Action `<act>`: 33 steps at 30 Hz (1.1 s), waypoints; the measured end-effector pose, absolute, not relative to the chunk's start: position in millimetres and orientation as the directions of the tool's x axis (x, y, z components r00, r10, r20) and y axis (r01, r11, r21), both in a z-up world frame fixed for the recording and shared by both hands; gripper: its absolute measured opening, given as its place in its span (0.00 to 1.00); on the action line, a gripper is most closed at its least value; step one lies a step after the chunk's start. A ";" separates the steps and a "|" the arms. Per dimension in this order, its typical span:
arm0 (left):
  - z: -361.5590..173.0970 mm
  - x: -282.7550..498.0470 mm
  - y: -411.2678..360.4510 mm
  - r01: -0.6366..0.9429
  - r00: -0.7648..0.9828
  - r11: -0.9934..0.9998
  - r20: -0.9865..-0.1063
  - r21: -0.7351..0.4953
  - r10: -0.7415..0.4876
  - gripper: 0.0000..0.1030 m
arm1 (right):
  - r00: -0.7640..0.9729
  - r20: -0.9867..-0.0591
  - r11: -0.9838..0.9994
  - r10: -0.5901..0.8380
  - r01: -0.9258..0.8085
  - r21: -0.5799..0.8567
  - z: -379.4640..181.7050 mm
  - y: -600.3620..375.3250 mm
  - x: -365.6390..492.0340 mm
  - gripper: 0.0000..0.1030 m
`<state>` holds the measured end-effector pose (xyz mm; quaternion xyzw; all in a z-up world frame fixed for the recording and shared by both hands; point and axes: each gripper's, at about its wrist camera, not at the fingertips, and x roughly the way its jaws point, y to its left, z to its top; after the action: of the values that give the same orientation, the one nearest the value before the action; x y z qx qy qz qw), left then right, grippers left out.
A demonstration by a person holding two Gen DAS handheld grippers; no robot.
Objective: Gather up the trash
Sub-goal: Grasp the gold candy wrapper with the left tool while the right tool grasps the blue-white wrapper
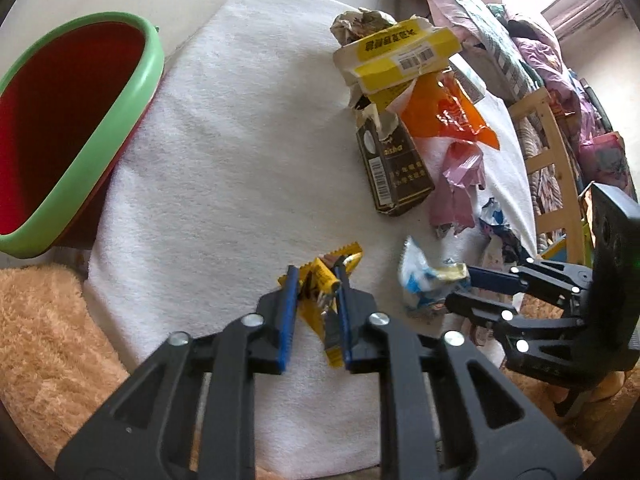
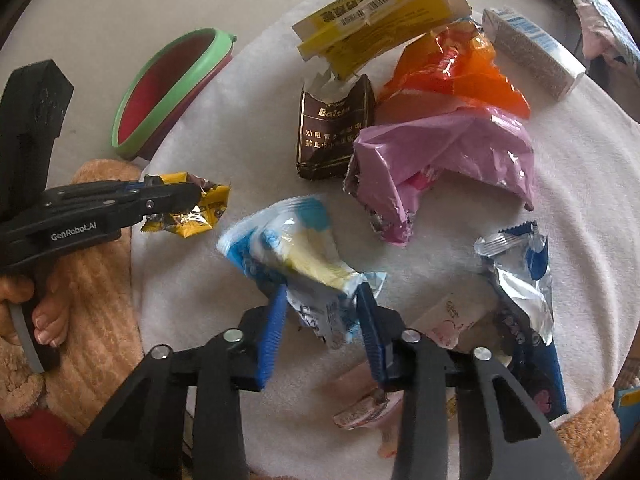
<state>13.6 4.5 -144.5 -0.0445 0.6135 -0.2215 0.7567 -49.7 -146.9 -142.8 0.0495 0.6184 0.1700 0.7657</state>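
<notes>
My left gripper point(image 1: 317, 274) is shut on a crumpled yellow snack wrapper point(image 1: 332, 350) on the white towel point(image 1: 224, 168). The right wrist view shows the same grip from the side, with the left gripper point(image 2: 195, 196) on the yellow wrapper point(image 2: 196, 222). My right gripper point(image 2: 322, 296) is shut on a blue-and-white wrapper point(image 2: 288, 248), which bulges out past the blue pads. In the left wrist view, the right gripper point(image 1: 456, 288) pinches that wrapper point(image 1: 418, 278). A bin with a green rim and red inside point(image 1: 132, 92) stands at the towel's left edge.
More trash lies on the towel: a yellow box point(image 2: 372, 28), a brown packet point(image 2: 332, 128), an orange bag point(image 2: 452, 72), a pink bag point(image 2: 444, 160), a blue foil wrapper point(image 2: 520, 276) and a white carton point(image 2: 528, 52). Fluffy tan fabric point(image 1: 44, 340) borders the towel. A wooden chair point(image 1: 552, 168) stands at right.
</notes>
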 end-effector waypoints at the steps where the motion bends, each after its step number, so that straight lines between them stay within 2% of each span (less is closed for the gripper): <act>1: -143.2 13.6 6.6 0.280 0.152 0.895 -0.905 -0.346 -0.398 0.23 | 0.186 -0.928 0.938 0.324 -0.191 0.289 -141.1 -148.8 -49.2 0.10; 5: -137.7 15.3 10.1 0.272 0.168 0.885 -0.887 -0.378 -0.431 0.48 | 0.235 -0.916 0.944 0.324 -0.149 0.296 -132.1 -161.7 -49.8 0.10; 7: -135.6 15.8 11.6 0.271 0.173 0.881 -0.881 -0.388 -0.441 0.49 | 0.245 -0.913 0.945 0.325 -0.133 0.300 -130.3 -165.5 -49.4 0.09; 11: -134.7 15.7 14.5 0.267 0.171 0.880 -0.880 -0.392 -0.444 0.59 | 0.253 -0.912 0.946 0.324 -0.116 0.304 -130.0 -168.7 -48.9 0.09; 15: -131.3 11.6 17.6 0.281 0.144 0.865 -0.873 -0.416 -0.466 0.64 | 0.263 -0.910 0.947 0.320 -0.108 0.302 -128.3 -171.1 -49.6 0.09; 17: -131.9 7.5 14.7 0.302 0.118 0.861 -0.881 -0.409 -0.459 0.70 | 0.270 -0.908 0.947 0.321 -0.100 0.305 -125.6 -175.8 -49.7 0.09; 24: -148.4 -18.1 -2.9 0.390 0.019 0.852 -0.922 -0.349 -0.387 0.71 | 0.291 -0.899 0.944 0.328 -0.077 0.320 -117.8 -186.8 -51.0 0.09; 29: -161.0 -19.0 -6.4 0.387 -0.025 0.857 -0.933 -0.340 -0.359 0.37 | 0.302 -0.892 0.941 0.336 -0.074 0.329 -110.8 -187.7 -52.7 0.09; 33: -157.0 -16.7 0.2 0.363 0.005 0.862 -0.925 -0.353 -0.380 0.36 | 0.311 -0.885 0.937 0.347 -0.082 0.339 -103.4 -186.6 -54.0 0.09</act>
<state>-16.7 0.2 -157.0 -0.0065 0.6549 -0.2622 0.7088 -54.0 -186.6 -103.4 0.1162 0.5716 0.1338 0.8012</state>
